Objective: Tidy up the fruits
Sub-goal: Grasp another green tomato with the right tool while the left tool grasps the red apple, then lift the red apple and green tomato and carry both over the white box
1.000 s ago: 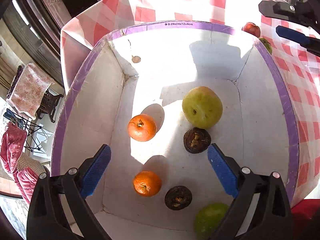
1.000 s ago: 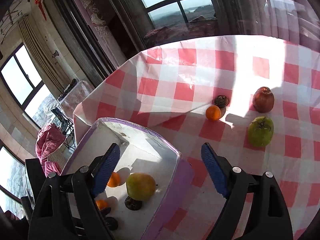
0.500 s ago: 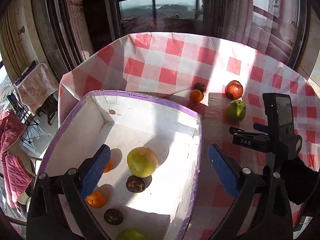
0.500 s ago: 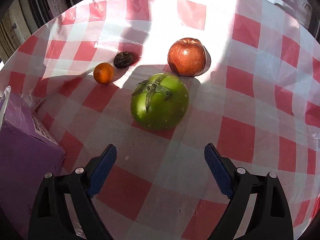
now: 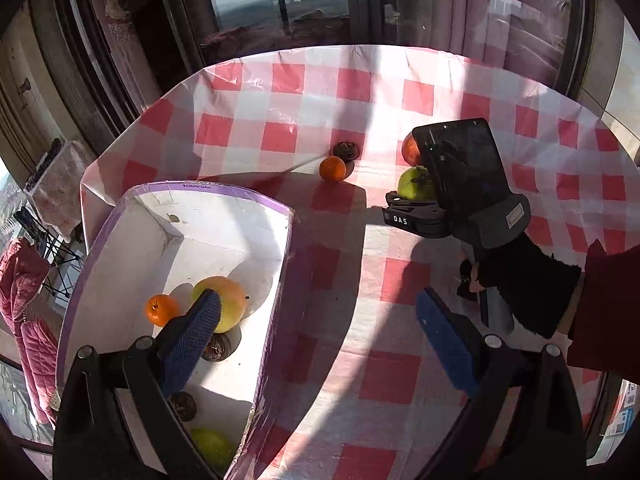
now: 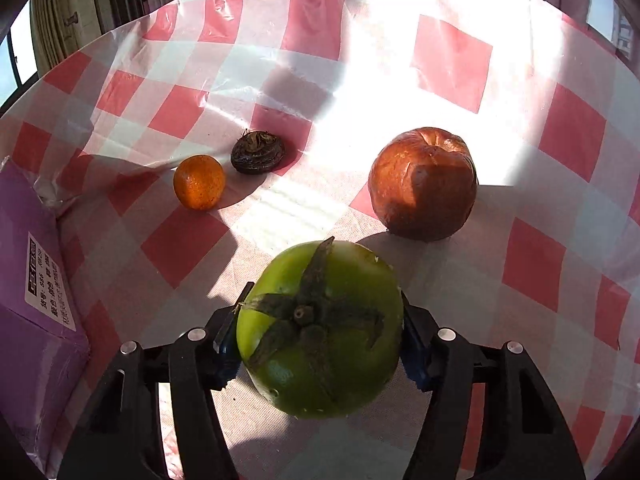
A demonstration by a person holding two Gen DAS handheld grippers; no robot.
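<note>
Right wrist view: the right gripper [image 6: 320,336] now has its blue pads against both sides of the green fruit [image 6: 320,332], where half a second ago that fruit lay ahead of wide-open fingers on the cloth [image 6: 452,48]. The jaws have narrowed onto it, so the grasp looks made; whether it has left the cloth I cannot tell. I judge the next step to be a lift and a carry to the box [image 6: 32,280], which sits to this gripper's left.

Ahead and right of the held fruit, near but apart, sits the red apple [image 6: 424,184]; ahead and left lie the orange [image 6: 199,182] and a dark fruit [image 6: 258,152], almost touching each other. A straight lift should clear all three.

In the left wrist view, the left gripper [image 5: 316,336] hangs wide and empty, its left finger over the box [image 5: 224,196] and its right finger over the cloth. It has drawn back from the box interior since a second ago. The near box wall stands between the held fruit and the floor inside, so the carry must rise over that rim. Inside, free floor shows toward the far corner, beyond the yellow fruit [image 5: 228,300].
</note>
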